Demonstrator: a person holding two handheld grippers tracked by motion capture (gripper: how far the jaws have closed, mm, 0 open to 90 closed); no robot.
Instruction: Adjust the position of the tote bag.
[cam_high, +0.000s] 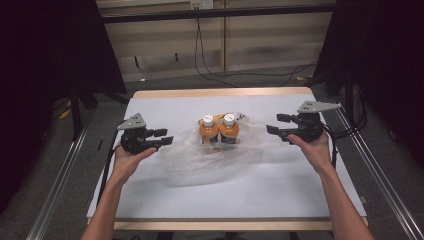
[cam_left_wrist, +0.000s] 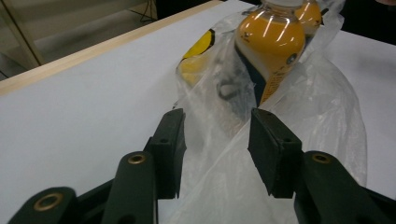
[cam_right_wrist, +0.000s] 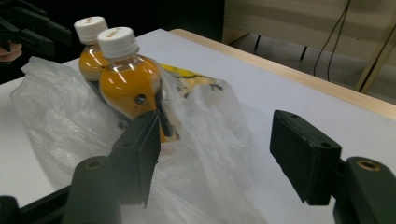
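Observation:
Two orange-drink bottles with white caps stand side by side, the left bottle (cam_high: 208, 131) and the right bottle (cam_high: 229, 129), inside a clear plastic bag (cam_high: 200, 162) at the middle of the table. My left gripper (cam_high: 164, 136) hovers at the bag's left edge, jaws apart. In the left gripper view the left gripper (cam_left_wrist: 217, 140) looks along the bag film (cam_left_wrist: 317, 107) toward a bottle (cam_left_wrist: 268, 42); its pads do not press the film. My right gripper (cam_high: 275, 124) hangs open to the right of the bag. In the right gripper view the right gripper (cam_right_wrist: 215, 133) faces the bottles (cam_right_wrist: 126, 84).
A white sheet (cam_high: 225, 200) covers the wooden table, with bare room in front of the bag and on both sides. Metal rails (cam_high: 60, 175) run along the table's left and right. Cables (cam_high: 210, 70) lie on the floor behind.

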